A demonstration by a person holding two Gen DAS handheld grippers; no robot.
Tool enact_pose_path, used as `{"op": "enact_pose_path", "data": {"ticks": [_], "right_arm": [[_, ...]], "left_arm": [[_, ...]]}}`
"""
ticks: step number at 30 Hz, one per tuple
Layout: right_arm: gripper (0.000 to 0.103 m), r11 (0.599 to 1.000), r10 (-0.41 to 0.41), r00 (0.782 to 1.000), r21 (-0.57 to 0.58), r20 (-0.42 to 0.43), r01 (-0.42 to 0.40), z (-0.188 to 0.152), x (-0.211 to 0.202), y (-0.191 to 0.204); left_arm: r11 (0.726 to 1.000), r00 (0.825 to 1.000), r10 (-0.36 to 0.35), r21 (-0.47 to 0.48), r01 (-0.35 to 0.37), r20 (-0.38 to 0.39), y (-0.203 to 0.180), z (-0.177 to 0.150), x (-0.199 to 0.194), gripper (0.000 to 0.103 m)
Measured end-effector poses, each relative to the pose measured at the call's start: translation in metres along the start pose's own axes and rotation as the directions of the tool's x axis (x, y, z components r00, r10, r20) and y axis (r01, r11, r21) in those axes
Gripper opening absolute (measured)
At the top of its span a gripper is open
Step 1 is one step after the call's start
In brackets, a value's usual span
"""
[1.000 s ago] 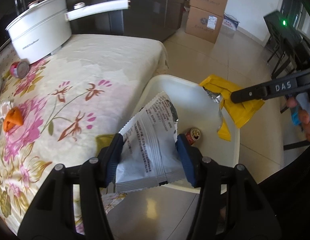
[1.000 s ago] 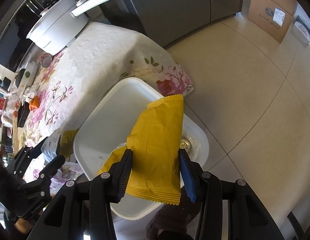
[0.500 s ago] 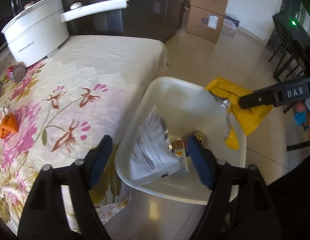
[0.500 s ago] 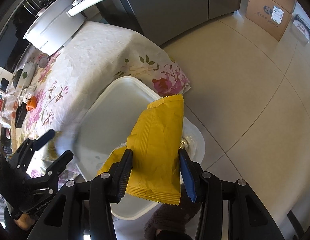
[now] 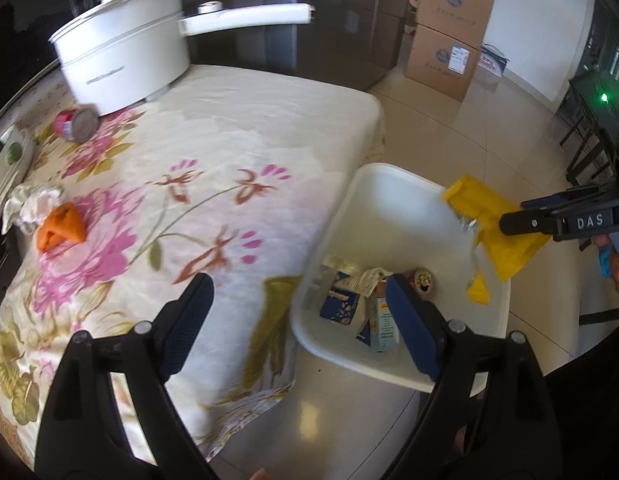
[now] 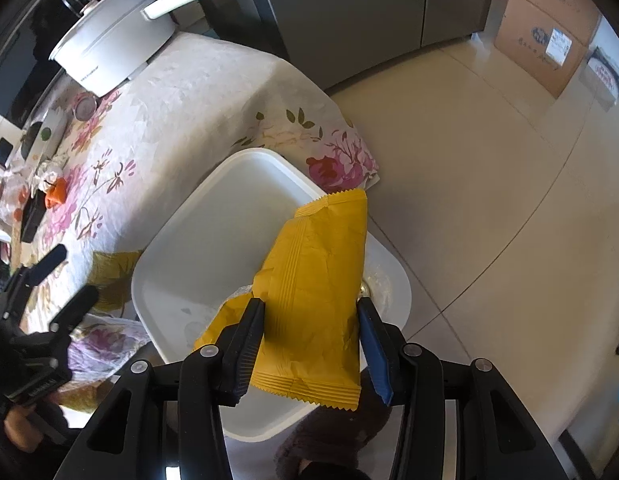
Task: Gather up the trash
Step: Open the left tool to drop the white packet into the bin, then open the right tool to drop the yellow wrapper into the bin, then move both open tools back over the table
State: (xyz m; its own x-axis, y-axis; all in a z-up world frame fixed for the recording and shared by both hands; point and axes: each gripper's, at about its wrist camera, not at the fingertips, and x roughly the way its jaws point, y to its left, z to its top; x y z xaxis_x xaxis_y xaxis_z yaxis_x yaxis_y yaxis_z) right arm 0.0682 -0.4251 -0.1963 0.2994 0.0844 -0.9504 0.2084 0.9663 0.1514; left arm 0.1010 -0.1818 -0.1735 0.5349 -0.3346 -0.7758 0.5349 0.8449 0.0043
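Right tongs [image 6: 311, 330] clench a crinkled yellow plastic wrapper [image 6: 313, 292] above the white plastic bin [image 6: 181, 248]; left tongs [image 5: 297, 312] hang released, nothing between them

Bin [image 5: 393, 184] beside table [image 5: 237, 128], seemingly touching

Bright daylight fills the room. My left camera is blurry on the tablecloth [image 5: 197, 184] and pot [image 5: 121, 72]. The floor [image 6: 489, 184] shines with glare. Both pictures bend round, with dark corners.
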Motion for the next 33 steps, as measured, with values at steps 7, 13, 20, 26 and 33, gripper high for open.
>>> {"op": "enact_pose_path", "data": {"ticks": [7,13,20,26,33], "right_arm": [[0.083,0.999,-0.006,1.0,-0.048,0.029,0.007,0.004,-0.004,0.019],[0.083,0.996,-0.002,1.0,-0.084,0.031,0.004,0.009,-0.002,0.042],[0.083,0.993,0.011,0.999,-0.117,0.05,-0.005,0.015,-0.002,0.07],[0.083,0.985,0.016,0.997,-0.173,0.071,-0.003,0.021,-0.003,0.106],[0.089,0.965,0.024,0.994,-0.261,0.104,0.004,0.028,-0.004,0.158]], "left_arm": [[0.997,1.0,0.027,-0.076,-0.026,0.008,0.038,-0.008,-0.017,0.088],[0.99,0.999,0.043,-0.138,-0.04,0.014,0.065,-0.015,-0.031,0.088],[0.981,0.997,0.07,-0.182,-0.066,0.014,0.091,-0.026,-0.046,0.088],[0.968,0.996,0.087,-0.239,-0.083,0.007,0.118,-0.035,-0.057,0.101],[0.94,0.994,0.113,-0.323,-0.105,0.007,0.158,-0.047,-0.074,0.102]]}}
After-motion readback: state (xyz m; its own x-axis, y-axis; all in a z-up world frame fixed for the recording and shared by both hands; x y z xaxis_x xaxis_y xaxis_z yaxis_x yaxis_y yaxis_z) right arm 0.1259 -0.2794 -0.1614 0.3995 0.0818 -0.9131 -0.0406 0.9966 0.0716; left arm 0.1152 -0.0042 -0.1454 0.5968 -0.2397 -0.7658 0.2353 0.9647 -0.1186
